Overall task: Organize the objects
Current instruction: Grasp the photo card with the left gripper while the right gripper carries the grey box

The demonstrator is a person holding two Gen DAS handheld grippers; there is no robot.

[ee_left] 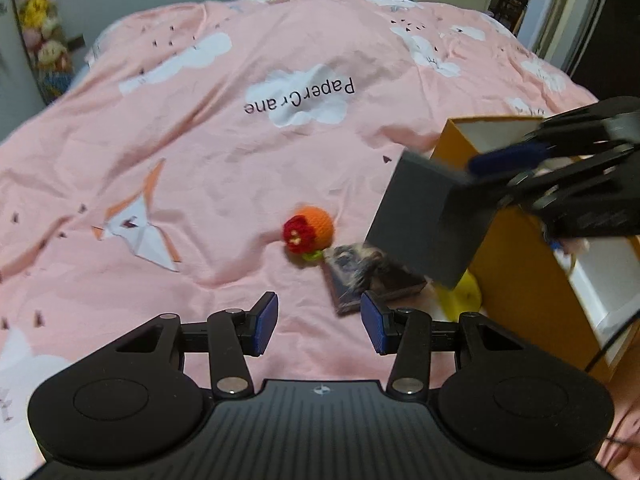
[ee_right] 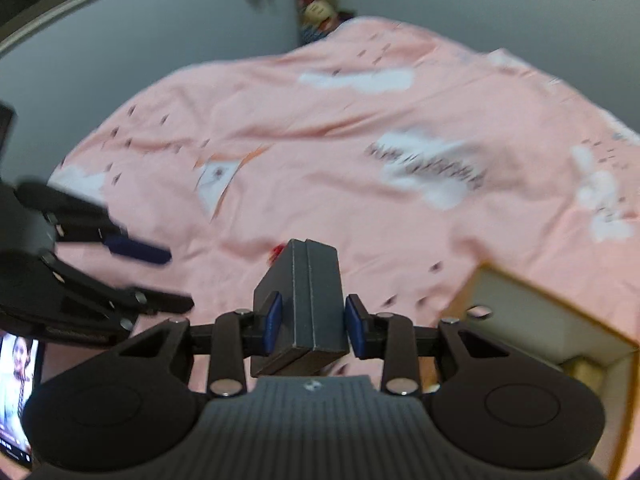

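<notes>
My right gripper (ee_right: 314, 324) is shut on a dark grey box (ee_right: 316, 280), its blue pads pressed against the box's two sides. In the left wrist view the grey box (ee_left: 424, 216) hangs tilted above the bed, held by the right gripper (ee_left: 492, 180) in front of an orange carton (ee_left: 516, 264). My left gripper (ee_left: 320, 322) stands open over the pink bedspread (ee_left: 200, 160) with nothing between its fingers. Just ahead of it lie an orange crochet ball (ee_left: 310, 232) with a red flower and a dark printed card pack (ee_left: 360, 276). The left gripper (ee_right: 168, 278) shows at the left of the right wrist view.
The orange carton (ee_right: 552, 320) has a white inside and stands open at the bed's right edge, with small items in it. A yellow object (ee_left: 460, 300) lies beside its base. A lit screen (ee_right: 16, 380) is at the lower left. Plush toys (ee_left: 40, 20) hang by the far wall.
</notes>
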